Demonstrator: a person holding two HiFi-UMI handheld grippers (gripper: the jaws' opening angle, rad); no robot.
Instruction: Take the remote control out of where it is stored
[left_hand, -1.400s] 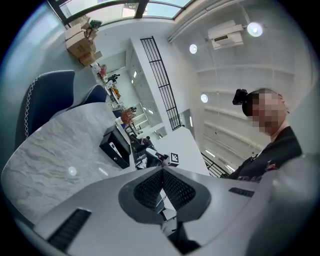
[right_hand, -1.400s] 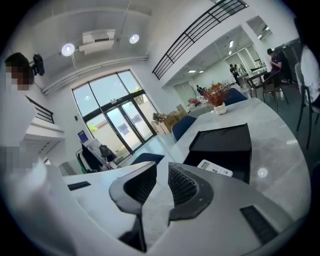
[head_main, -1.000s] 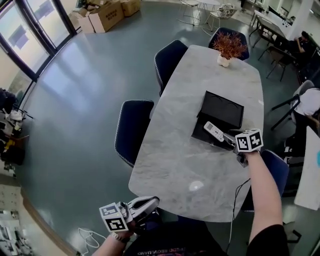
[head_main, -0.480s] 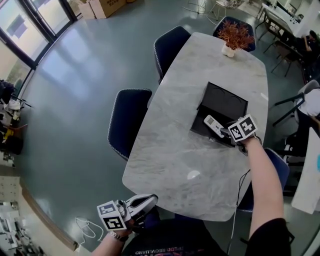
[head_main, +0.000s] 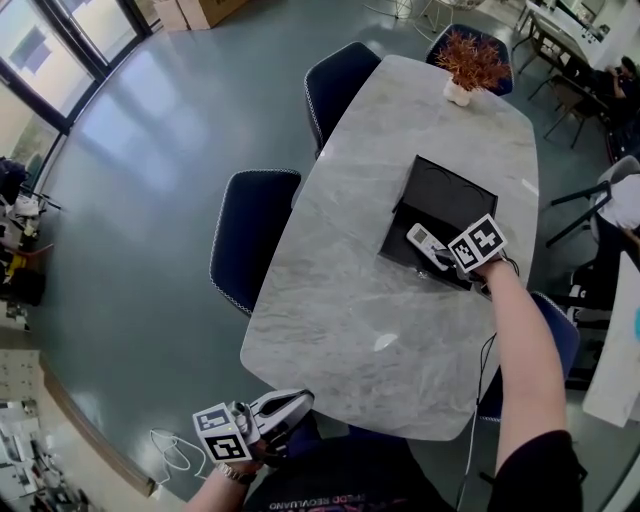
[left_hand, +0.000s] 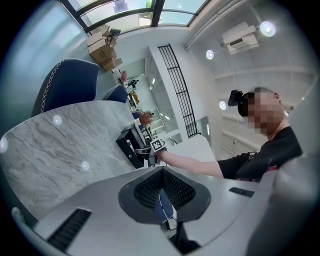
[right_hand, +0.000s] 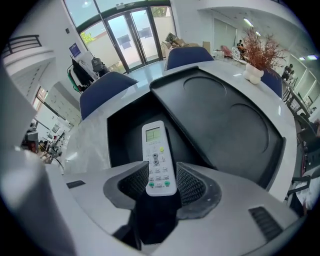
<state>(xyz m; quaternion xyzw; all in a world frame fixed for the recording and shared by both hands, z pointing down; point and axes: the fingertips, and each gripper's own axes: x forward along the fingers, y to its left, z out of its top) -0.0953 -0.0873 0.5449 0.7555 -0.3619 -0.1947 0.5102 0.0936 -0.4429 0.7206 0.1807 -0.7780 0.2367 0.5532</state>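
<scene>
we find the right gripper (right_hand: 159, 184) just opened wide, remote control (right_hand: 158, 158) between its jaws, over the black box (right_hand: 120, 137) mid-frame; left gripper (left_hand: 161, 194) closed, empty.

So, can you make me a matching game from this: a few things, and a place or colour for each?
Things:
1 remote
2 plant
3 left gripper
4 chair

Place or colour:
A at the table's far end
B in the open black box
C dark blue
D off the table's near end, jaws shut

Pairs: 1-B; 2-A; 3-D; 4-C
</scene>
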